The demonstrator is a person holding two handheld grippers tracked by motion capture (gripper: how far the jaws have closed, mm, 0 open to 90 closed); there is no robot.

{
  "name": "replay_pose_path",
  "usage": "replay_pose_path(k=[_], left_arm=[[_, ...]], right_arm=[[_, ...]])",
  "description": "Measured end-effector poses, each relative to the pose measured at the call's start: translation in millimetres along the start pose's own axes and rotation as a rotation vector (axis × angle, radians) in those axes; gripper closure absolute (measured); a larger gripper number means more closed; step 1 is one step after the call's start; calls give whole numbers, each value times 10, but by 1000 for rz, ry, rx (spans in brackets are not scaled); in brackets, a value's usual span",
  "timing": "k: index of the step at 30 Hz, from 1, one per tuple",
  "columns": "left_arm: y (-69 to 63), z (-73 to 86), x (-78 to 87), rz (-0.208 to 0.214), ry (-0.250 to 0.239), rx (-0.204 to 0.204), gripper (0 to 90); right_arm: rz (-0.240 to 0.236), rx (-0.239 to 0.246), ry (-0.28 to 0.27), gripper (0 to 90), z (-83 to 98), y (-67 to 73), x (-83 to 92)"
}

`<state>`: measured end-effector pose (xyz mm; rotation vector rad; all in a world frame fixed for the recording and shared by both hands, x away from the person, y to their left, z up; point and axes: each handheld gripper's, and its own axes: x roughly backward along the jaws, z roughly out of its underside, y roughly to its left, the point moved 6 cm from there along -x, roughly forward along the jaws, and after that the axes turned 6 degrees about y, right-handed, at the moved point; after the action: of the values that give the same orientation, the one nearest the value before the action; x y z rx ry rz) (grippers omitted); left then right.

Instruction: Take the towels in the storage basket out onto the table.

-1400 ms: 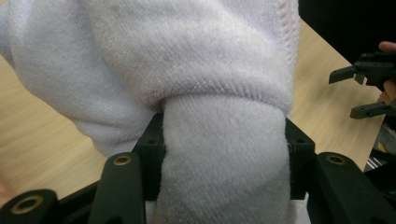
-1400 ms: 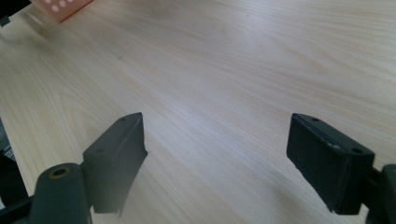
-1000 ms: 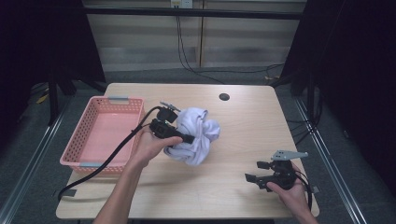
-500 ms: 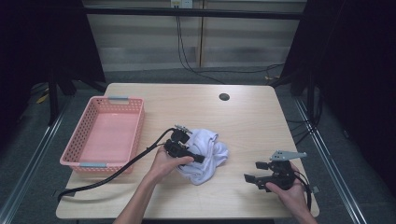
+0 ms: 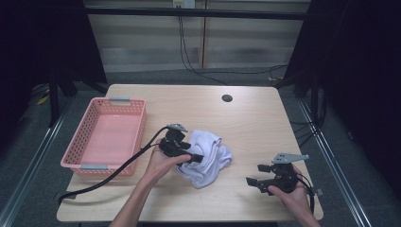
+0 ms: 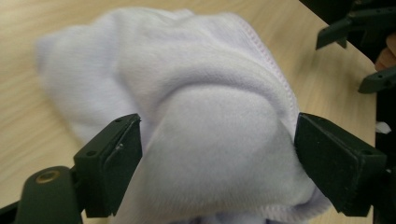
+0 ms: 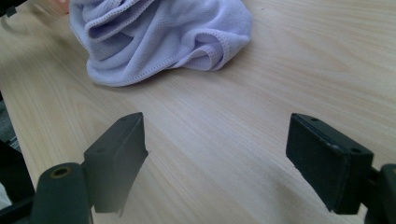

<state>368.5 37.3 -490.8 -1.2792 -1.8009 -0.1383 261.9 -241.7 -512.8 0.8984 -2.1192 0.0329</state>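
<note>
- While the left hand-held gripper [image 5: 194,158] rests low against the white towel [image 5: 206,158], its jaws have just been opening; in the left gripper view they stand wide with a bulge of towel [image 6: 205,126] between them, and we judge the pads are not pressing on it, though the right pad sits very close to the cloth.
- We read this as a let-go: the towel lies crumpled in a heap on the table [image 5: 255,123], near the middle and a bit toward the person's side, so it has probably been set down there for spreading or folding.
- We note the pink basket [image 5: 85,158] sitting at the table's left, apart from the towel, and nothing is visible inside it.
- The right hand-held gripper [image 5: 257,182] is parked near the front right of the table, jaws spread wide with nothing between them; in the right gripper view we see bare wood [image 7: 219,140] between the pads and the towel [image 7: 159,37] lying farther off.
- We judge it waits low and aimed at the towel so it can come in for an edge once the left one clears.
- Relative to the left hand-held gripper, the towel is right at the jaw tips and partly between them; relative to the right one it lies well apart, toward the person's left.
- The left cable [image 5: 118,168] trails off the front left table edge.
</note>
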Motion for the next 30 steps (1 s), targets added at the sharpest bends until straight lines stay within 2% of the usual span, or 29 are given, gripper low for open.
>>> replay_pose_path(k=[2,3,9,11,13,14,15,17,18,20,22,23,24,25,27,29,30], left_arm=[[9,32,96,-28,-8,7,157],[-11,50,149,-34,-18,-5,157],[-100,213,419,-51,-43,-9,188],[-168,313,508,-67,-65,-22,283],[-231,396,556,-80,-59,-24,347],[-274,445,582,-86,-51,-42,369],[-323,490,597,-89,-57,-48,437],[-417,585,614,-75,-68,-48,501],[-460,633,614,-78,-65,-60,553],[-534,723,599,-65,-68,-57,583],[-592,788,563,-40,-75,-53,627],[-605,805,543,-56,-81,-57,632],[-613,800,516,-49,-95,-61,631],[-594,779,482,-39,-107,-61,631],[-508,702,408,-47,-112,-42,601],[-436,572,364,-99,-124,-89,561],[-400,496,342,-105,-140,-103,525]], right_arm=[[-4,-2,1,197,-3,10,-6],[-7,1,-2,196,-7,13,-10],[-20,11,-3,193,-51,80,-62],[-30,25,-7,205,-98,146,-79],[-46,36,-13,216,-156,218,-103],[-53,46,-13,231,-190,261,-123],[-62,57,-13,264,-223,307,-145],[-88,80,-12,297,-302,406,-204],[-98,91,-12,350,-333,437,-222],[-107,115,-17,396,-425,508,-275],[-127,126,-22,491,-527,558,-328],[-141,135,-29,504,-579,584,-356],[-145,139,-29,548,-629,606,-392],[-152,154,-26,644,-673,628,-436],[-148,179,-12,656,-747,667,-556],[-125,182,12,639,-787,670,-720],[-118,184,20,599,-790,668,-772]])
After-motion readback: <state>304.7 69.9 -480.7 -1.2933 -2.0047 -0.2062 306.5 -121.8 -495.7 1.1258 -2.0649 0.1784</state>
